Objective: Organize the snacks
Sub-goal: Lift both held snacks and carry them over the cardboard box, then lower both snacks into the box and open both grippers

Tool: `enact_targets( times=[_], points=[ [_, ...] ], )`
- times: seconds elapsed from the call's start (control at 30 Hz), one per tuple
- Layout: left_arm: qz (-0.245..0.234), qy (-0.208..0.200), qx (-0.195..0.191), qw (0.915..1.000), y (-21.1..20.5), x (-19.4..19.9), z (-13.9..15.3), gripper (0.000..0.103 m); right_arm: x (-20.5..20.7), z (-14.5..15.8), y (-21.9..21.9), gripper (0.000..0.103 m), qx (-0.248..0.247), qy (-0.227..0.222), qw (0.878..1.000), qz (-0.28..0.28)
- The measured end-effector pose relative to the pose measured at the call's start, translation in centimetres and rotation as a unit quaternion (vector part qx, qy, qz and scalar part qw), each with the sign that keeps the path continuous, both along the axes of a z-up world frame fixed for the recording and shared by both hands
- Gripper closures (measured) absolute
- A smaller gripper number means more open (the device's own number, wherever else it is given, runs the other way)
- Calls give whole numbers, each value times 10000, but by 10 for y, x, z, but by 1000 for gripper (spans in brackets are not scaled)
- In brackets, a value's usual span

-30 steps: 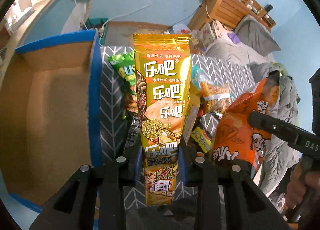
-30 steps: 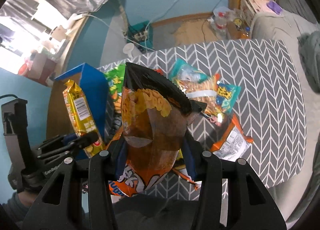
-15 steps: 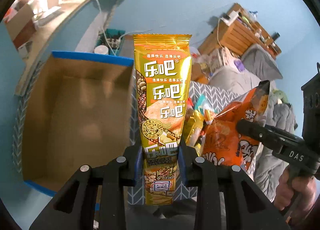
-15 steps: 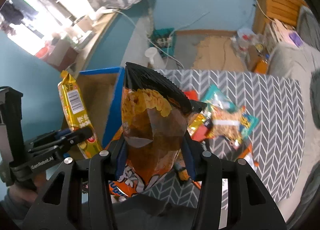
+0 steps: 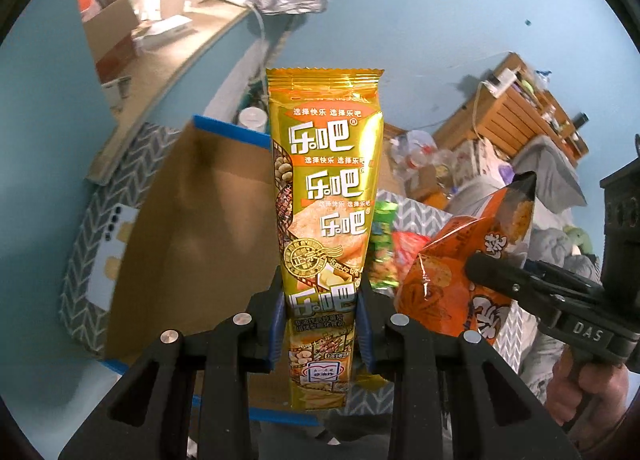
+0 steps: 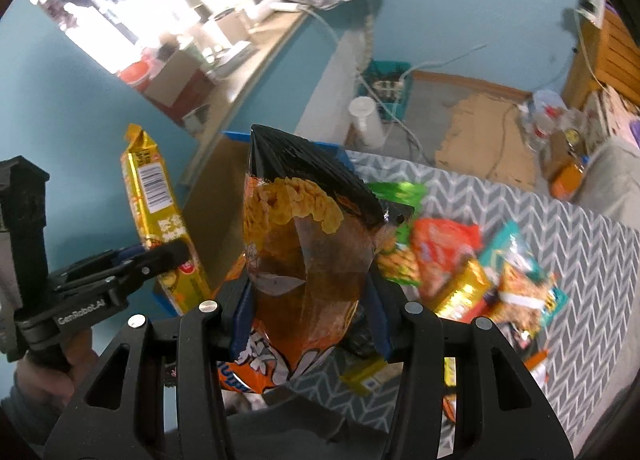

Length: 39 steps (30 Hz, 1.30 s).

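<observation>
A: From the left wrist, what's the left gripper got?

B: A tall gold pack, standing upright. The blue pads are squeezed narrow on its lower part, one on each side, and its sealed top sticks well above them.

A: And what's behind it?

B: An open box with blue edges, brown inside, on the left of the pack. It sits on a table with a grey chevron cloth. To the right the right gripper comes in from the side, closed on an orange bag, and a hand holds its handle. Between the two packs some loose snacks lie on the cloth, blurred.

A: Now from the right wrist?

B: The right gripper clamps the orange bag around its lower half. The bag is clear in the middle, with a black top and puffed pieces showing inside. At the left the left gripper holds the gold pack tilted, barcode side facing this way, in front of the box.

A: The rest of the snacks?

B: A heap of packets lies on the cloth to the right of the bag, well apart from the box: green, red, gold and teal ones, too blurred to read.
</observation>
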State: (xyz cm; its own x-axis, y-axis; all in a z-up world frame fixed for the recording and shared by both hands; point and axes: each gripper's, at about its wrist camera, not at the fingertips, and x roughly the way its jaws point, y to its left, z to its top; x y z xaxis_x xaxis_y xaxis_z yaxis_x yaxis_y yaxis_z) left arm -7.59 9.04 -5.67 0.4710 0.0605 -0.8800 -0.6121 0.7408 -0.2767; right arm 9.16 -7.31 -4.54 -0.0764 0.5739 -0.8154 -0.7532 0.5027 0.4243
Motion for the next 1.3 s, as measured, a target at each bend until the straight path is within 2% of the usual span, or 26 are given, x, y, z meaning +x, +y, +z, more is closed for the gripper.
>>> enact_targets(
  times=[0.2, 0.37, 0.53, 0.73, 0.87, 1.13, 1.3],
  points=[
    [237, 208, 30, 9995, 25, -13, -16, 73, -15, -8, 37, 55, -10, 17, 9992, 390],
    [382, 443, -31, 9983, 45, -21, -42, 73, -28, -19, 65, 55, -67, 104, 9979, 643],
    [423, 766, -151, 9961, 58, -21, -74, 73, -38, -28, 90, 55, -204, 79, 9964, 813],
    [412, 958, -268, 9942, 65, -23, -96, 72, -47, -43, 106, 55, -464, 52, 9947, 913],
    [427, 979, -315, 9938, 68, -28, -100, 71, -52, -54, 113, 55, -590, 83, 9937, 949],
    [542, 976, -348, 9931, 66, -39, -87, 60, -63, -73, 128, 55, -832, 81, 9910, 1048],
    [624, 955, -347, 9929, 62, -48, -81, 59, -67, -85, 137, 50, -1065, 84, 9888, 1043]
  ],
)
